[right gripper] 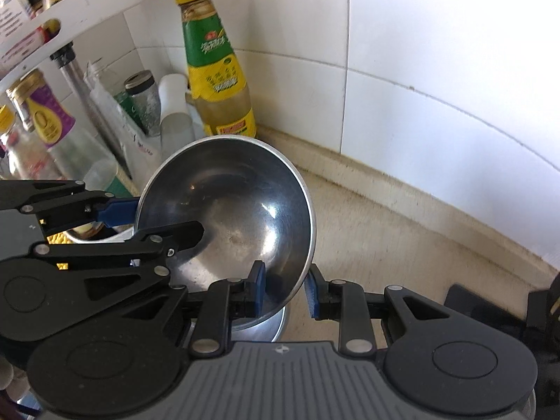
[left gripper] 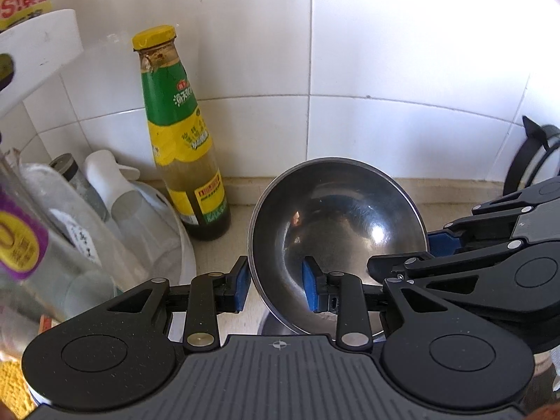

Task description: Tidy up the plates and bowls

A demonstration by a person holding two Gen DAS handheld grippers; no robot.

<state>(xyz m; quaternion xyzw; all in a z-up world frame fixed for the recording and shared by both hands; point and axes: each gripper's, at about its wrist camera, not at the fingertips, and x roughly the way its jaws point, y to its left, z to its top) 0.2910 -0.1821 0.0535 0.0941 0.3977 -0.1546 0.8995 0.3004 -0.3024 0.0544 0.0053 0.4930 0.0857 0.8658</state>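
Round stainless-steel bowl (left gripper: 337, 231) tilted up, right of the green-and-yellow sauce bottle (left gripper: 182, 140), over another steel dish. My left gripper (left gripper: 276, 285) and right gripper (right gripper: 285, 288) straddle opposite rims, fingers wide, not clamping. Close both evenly, then lower.

The bowl's (left gripper: 336, 224) base is hidden behind both grippers; the pot (left gripper: 535, 161) is cut off at the edge.

I am looking at a home kitchen: white wall tiles (left gripper: 402, 52) are backing a beige countertop (right gripper: 402, 231), a sauce bottle (left gripper: 182, 129) is standing in the corner, and a white condiment rack (right gripper: 73, 10) is holding jars.
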